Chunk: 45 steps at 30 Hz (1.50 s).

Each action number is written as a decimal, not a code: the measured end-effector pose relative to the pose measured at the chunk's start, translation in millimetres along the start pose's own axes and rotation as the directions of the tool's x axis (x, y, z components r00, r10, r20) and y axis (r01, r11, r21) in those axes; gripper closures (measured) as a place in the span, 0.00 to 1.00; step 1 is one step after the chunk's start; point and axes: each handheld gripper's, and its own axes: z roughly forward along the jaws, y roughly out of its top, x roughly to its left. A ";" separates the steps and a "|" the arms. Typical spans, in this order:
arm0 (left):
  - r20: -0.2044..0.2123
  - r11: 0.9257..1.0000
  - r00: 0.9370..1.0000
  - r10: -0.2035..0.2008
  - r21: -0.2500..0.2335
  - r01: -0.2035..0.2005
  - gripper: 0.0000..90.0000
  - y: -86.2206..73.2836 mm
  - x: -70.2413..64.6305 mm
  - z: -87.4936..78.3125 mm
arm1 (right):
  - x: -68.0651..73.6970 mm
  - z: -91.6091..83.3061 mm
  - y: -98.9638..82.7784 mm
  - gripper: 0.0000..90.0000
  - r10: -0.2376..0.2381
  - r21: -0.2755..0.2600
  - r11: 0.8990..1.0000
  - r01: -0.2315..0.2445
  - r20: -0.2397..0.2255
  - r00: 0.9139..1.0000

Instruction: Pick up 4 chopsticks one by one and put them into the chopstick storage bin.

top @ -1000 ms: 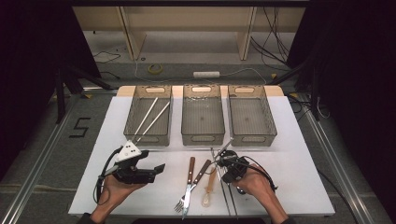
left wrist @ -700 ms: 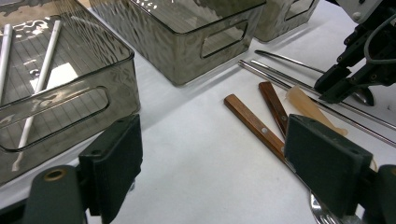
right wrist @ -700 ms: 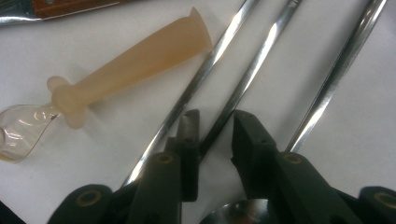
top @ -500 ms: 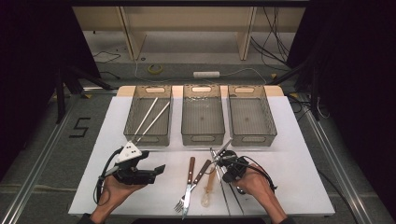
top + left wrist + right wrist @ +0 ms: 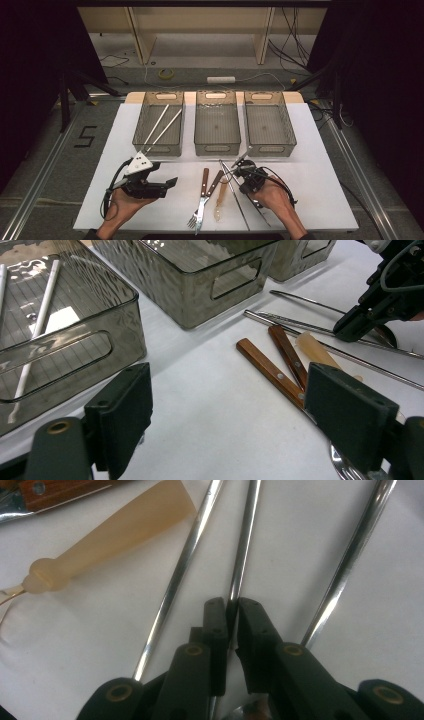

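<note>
While the left gripper (image 5: 167, 183) rests on the white table (image 5: 325, 195) with its jaws spread wide and nothing between them, the right gripper (image 5: 231, 611) has its jaws drawn nearly together on a thin steel rod (image 5: 244, 545), one of several long metal pieces lying side by side near the table's front edge. In the right gripper view the rod passes straight between the two black jaws, which pinch its sides; another steel rod (image 5: 181, 575) runs along its left and a steel spoon handle (image 5: 353, 555) lies off to the right, both apart from the jaws. A pale plastic handle (image 5: 115, 535) lies farther left. In the high view, a wooden-handled fork (image 5: 202, 197) and a wooden-handled knife (image 5: 214, 186) lie touching each other between the two hands. Behind them stand three clear bins: the left bin (image 5: 142, 122) holds two white sticks (image 5: 161, 125), the middle bin (image 5: 200, 125) and right bin (image 5: 287, 125) look bare. The work appears to be sorting utensils into bins, and the step in hand is the grasp on the rod. The next move likely calls for a straight lift that clears the neighbouring pieces, then a carry to a bin; which bin cannot be told.
</note>
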 end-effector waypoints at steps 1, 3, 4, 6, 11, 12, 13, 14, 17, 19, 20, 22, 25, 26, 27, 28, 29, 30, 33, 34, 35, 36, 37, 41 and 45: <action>0.001 1.000 1.000 0.001 0.001 -0.001 0.21 0.0 -0.1 0.1 | 0.0 -0.1 -0.2 0.93 0.002 0.000 1.000 -0.002 0.001 1.000; 0.002 1.000 1.000 0.000 0.000 0.000 0.21 0.0 -0.3 0.1 | -0.6 -0.1 -0.8 0.93 0.005 -0.006 1.000 -0.005 0.001 1.000; 0.002 1.000 1.000 0.000 0.000 0.000 0.21 0.0 -0.4 0.1 | -0.8 0.0 -1.1 0.94 0.008 -0.009 1.000 -0.008 0.001 1.000; 0.003 1.000 1.000 -0.002 -0.001 0.002 0.21 -0.1 -0.7 0.2 | -1.1 0.0 -1.5 0.94 0.019 -0.015 1.000 -0.019 -0.001 1.000; 0.007 1.000 1.000 0.003 0.006 -0.003 0.21 -0.1 -0.6 0.5 | -1.4 -0.3 -2.6 0.95 0.037 -0.021 0.999 -0.037 -0.004 0.999; 0.007 1.000 1.000 0.003 0.007 -0.003 0.21 -0.1 -0.7 0.6 | -1.5 -0.3 -2.9 0.95 0.039 -0.022 0.999 -0.039 -0.005 0.999; 0.007 1.000 1.000 0.003 0.007 -0.003 0.21 -0.2 -0.7 0.7 | -2.1 -0.3 -3.1 0.95 0.036 -0.026 0.999 -0.036 -0.007 0.999; 0.008 1.000 1.000 0.003 0.007 -0.003 0.21 -0.1 -0.7 0.7 | -2.3 -0.3 -3.3 0.95 0.037 -0.028 0.999 -0.037 -0.007 0.999; 0.008 1.000 1.000 0.004 0.007 -0.004 0.21 0.0 -0.8 0.5 | -2.5 -0.3 -3.9 0.95 0.040 -0.037 0.999 -0.040 -0.007 0.999; 0.008 1.000 1.000 0.000 0.003 0.000 0.21 0.0 -0.8 0.5 | -2.4 -0.4 -4.2 0.95 0.040 -0.040 0.998 -0.040 -0.005 0.999; 0.008 1.000 1.000 -0.001 0.003 0.000 0.21 0.0 -0.7 0.4 | -2.7 -0.3 -4.1 0.96 0.041 -0.040 0.998 -0.041 -0.006 0.999; 0.009 1.000 1.000 -0.002 0.003 0.002 0.21 0.0 -0.6 0.5 | -2.8 -0.2 -4.4 0.96 0.042 -0.048 0.998 -0.042 -0.005 0.999; 0.009 1.000 1.000 -0.002 0.003 0.002 0.21 0.0 -0.7 0.5 | -2.4 -0.5 -4.6 0.96 0.041 -0.051 0.998 -0.041 0.000 0.999; 0.008 1.000 1.000 -0.001 0.004 0.001 0.21 0.0 -0.7 0.6 | -2.6 -0.7 -4.6 0.96 0.042 -0.054 0.998 -0.042 -0.002 0.999; 0.008 1.000 1.000 0.000 0.005 0.000 0.21 0.0 -0.7 0.7 | -3.1 -1.1 -4.7 0.96 0.040 -0.057 0.998 -0.040 -0.006 0.999; 0.008 1.000 1.000 0.000 0.005 0.000 0.21 0.0 -0.7 0.7 | -3.3 -1.6 -4.8 0.96 0.040 -0.060 0.997 -0.040 -0.007 0.999; 0.008 1.000 1.000 -0.001 0.004 0.001 0.21 0.0 -0.7 0.7 | -3.8 -2.0 -5.1 0.96 0.036 -0.067 0.997 -0.036 -0.010 0.999; 0.008 1.000 1.000 -0.001 0.004 0.001 0.21 0.0 -0.7 0.7 | -3.5 -3.0 -5.2 0.96 0.043 -0.070 0.997 -0.044 -0.013 0.999; 0.008 1.000 1.000 -0.001 0.005 0.001 0.21 0.0 -0.7 0.9 | -2.9 -4.4 -5.0 0.96 0.033 -0.088 0.995 -0.035 -0.027 0.999; 0.008 1.000 1.000 -0.002 0.005 0.002 0.21 0.0 -0.7 0.9 | -2.1 -5.0 -4.8 0.96 0.032 -0.091 0.995 -0.034 -0.027 0.999; 0.007 1.000 1.000 -0.002 0.005 0.002 0.21 0.0 -0.7 1.0 | -1.7 -5.6 -4.6 0.96 0.027 -0.095 0.995 -0.030 -0.027 0.999; 0.009 1.000 1.000 -0.002 0.006 0.002 0.21 0.0 -0.6 0.9 | -1.6 -6.0 -4.4 0.96 0.021 -0.100 0.995 -0.024 -0.028 0.999; 0.009 1.000 1.000 -0.005 0.004 0.005 0.21 -0.1 -0.7 1.1 | -1.4 -6.5 -4.3 0.96 0.020 -0.108 0.994 -0.024 -0.036 0.999; 0.011 1.000 1.000 -0.007 0.010 0.007 0.21 -0.3 -0.3 1.8 | 0.2 -10.8 -4.0 0.96 0.011 -0.135 0.991 -0.020 -0.063 0.998; 0.013 1.000 1.000 -0.006 0.009 0.006 0.21 -0.1 -0.8 2.4 | 5.3 -14.9 -3.0 0.96 -0.024 -0.161 0.987 0.010 -0.088 0.996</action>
